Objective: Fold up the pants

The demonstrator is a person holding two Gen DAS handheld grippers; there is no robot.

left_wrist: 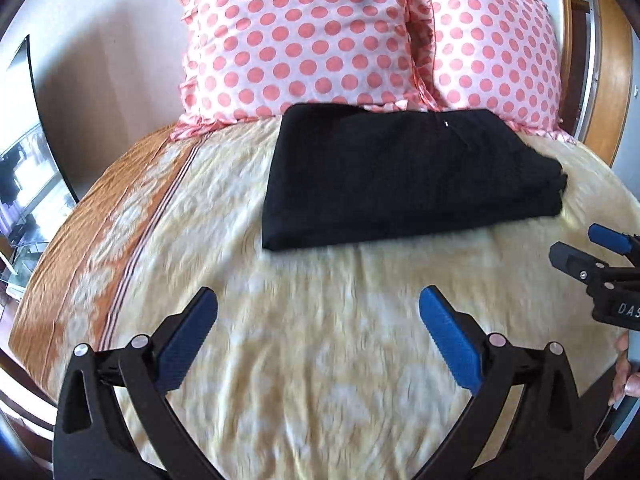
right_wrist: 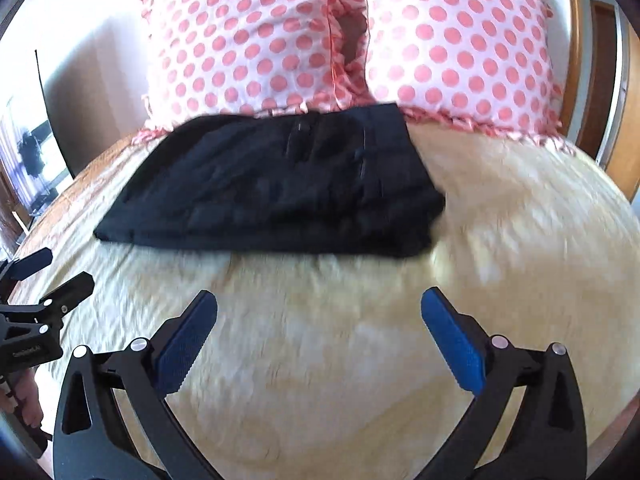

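Black pants [left_wrist: 408, 176] lie folded into a thick rectangle on the cream bedspread [left_wrist: 320, 340], near the pillows. They also show in the right wrist view [right_wrist: 280, 192], with the pocket side up. My left gripper [left_wrist: 318, 300] is open and empty, held above the bedspread in front of the pants. My right gripper [right_wrist: 319, 300] is open and empty too, also short of the pants. The right gripper shows at the right edge of the left wrist view [left_wrist: 588, 248]. The left gripper shows at the left edge of the right wrist view [right_wrist: 48, 272].
Two pink polka-dot pillows [left_wrist: 300, 40] [left_wrist: 496, 48] stand against the headboard behind the pants. The bedspread has an orange patterned border [left_wrist: 92, 240] at the left edge. A dark screen [left_wrist: 36, 120] and a window are at far left. A wooden door frame [left_wrist: 608, 80] is at right.
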